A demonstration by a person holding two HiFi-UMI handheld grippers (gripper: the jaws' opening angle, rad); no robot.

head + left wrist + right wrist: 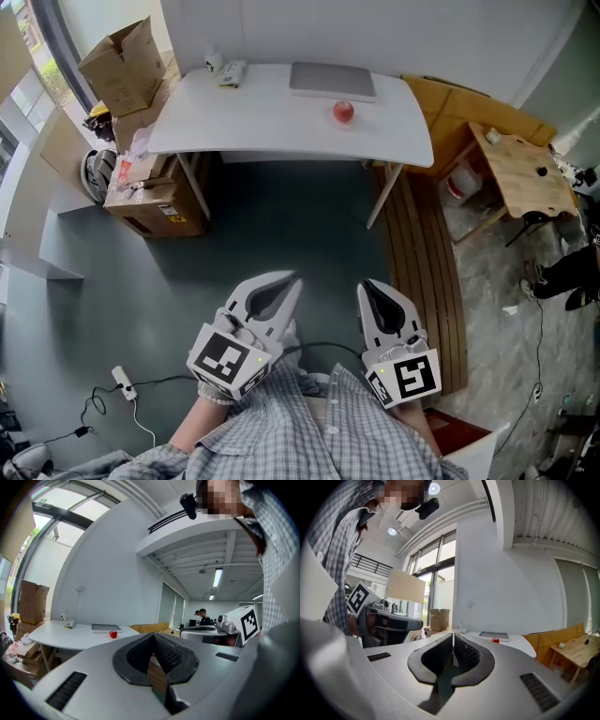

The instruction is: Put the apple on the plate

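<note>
1. The apple (343,112) sits on the white tabletop (272,131) near its far edge, right of middle, just beside a grey flat slab (332,80); no plate shows.
2. The left gripper (292,279) and right gripper (367,285) are held level, well short of the near edge; both jaws are pressed together and empty, probably only carried.
3. Bare floor (281,234) lies between; the reach looks free.

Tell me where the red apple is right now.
In the head view, the small red apple sits on the right half of the white table, just in front of the right end of the flat grey rectangular object.
</note>
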